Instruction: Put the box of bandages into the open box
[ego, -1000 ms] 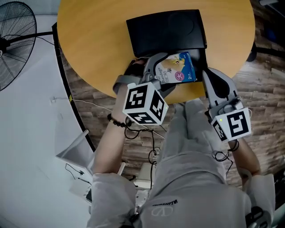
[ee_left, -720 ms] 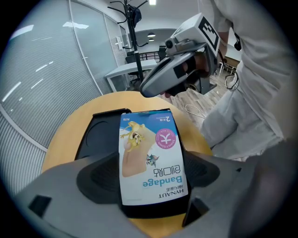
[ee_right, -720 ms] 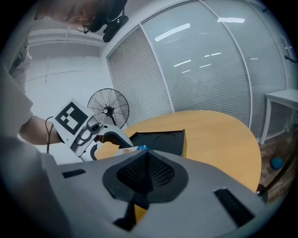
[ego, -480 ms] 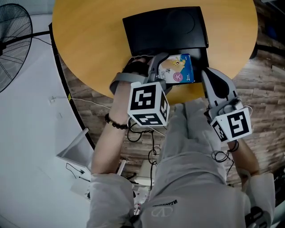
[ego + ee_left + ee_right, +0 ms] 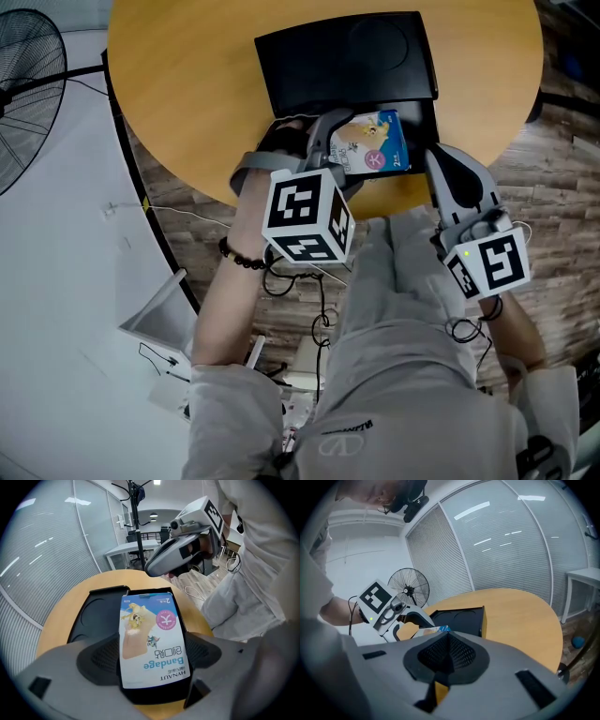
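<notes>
- Your left gripper point(image 5: 336, 150) has its jaws on either side of the box of bandages point(image 5: 375, 141), gripping it at its left end.
- The box of bandages sits face up over the near half of the open box point(image 5: 347, 61), a black one at the near edge of the round wooden table point(image 5: 187, 94).
- Your right gripper point(image 5: 439, 161) hangs just right of the open box at the table's rim, holding nothing.
- A beaded bracelet point(image 5: 242, 258) circles your left wrist.
- A fan point(image 5: 28, 84) stands on the floor at far left.

Clad in grey trousers point(image 5: 403, 356), black bead bracelet point(image 5: 240, 258); grey left tongs point(image 5: 342, 150), right tongs point(image 5: 436, 159) topped with black-and-white marker cubes point(image 5: 305, 217).
</notes>
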Tool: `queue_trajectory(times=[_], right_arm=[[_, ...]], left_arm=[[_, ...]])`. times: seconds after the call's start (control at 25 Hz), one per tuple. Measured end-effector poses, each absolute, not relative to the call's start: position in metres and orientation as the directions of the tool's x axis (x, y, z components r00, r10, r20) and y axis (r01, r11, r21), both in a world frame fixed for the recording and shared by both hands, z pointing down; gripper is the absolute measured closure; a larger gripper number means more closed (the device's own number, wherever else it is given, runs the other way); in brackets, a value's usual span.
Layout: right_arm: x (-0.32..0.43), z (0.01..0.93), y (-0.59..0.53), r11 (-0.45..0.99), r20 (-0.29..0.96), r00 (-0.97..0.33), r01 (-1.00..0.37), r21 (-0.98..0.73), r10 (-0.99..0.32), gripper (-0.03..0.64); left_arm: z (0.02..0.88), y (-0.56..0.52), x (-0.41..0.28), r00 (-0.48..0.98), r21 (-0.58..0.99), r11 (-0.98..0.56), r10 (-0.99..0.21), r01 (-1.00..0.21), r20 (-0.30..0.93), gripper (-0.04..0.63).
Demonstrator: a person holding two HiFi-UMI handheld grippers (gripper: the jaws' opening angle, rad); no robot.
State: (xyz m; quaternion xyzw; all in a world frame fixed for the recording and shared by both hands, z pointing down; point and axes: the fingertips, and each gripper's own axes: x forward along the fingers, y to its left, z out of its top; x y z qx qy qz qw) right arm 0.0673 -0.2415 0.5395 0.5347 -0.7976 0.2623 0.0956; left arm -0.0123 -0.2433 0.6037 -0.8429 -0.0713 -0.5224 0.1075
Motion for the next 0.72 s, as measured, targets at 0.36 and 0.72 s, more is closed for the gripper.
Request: queue_trajectory(times=[0.36,0.72], right_arm=[[0.0675,0.5428,-0.2411,0.289,0.439,-0.410,-0.903,-0.318,-0.800,0.598],[0.0675,0.5427,-0.2412,0.289,0.438,-0.414,-0.901,-0.325,-0.798,0.598]], left_arm=[[0.6046,-0.2422,-0.0113,0.449,-0.103,-0.966,0.014,0.236,0.893,0.158],[0.6056,-0.2426,-0.0118,0.436,-0.101,-0.964,0.017,0.245,0.900,0.158]])
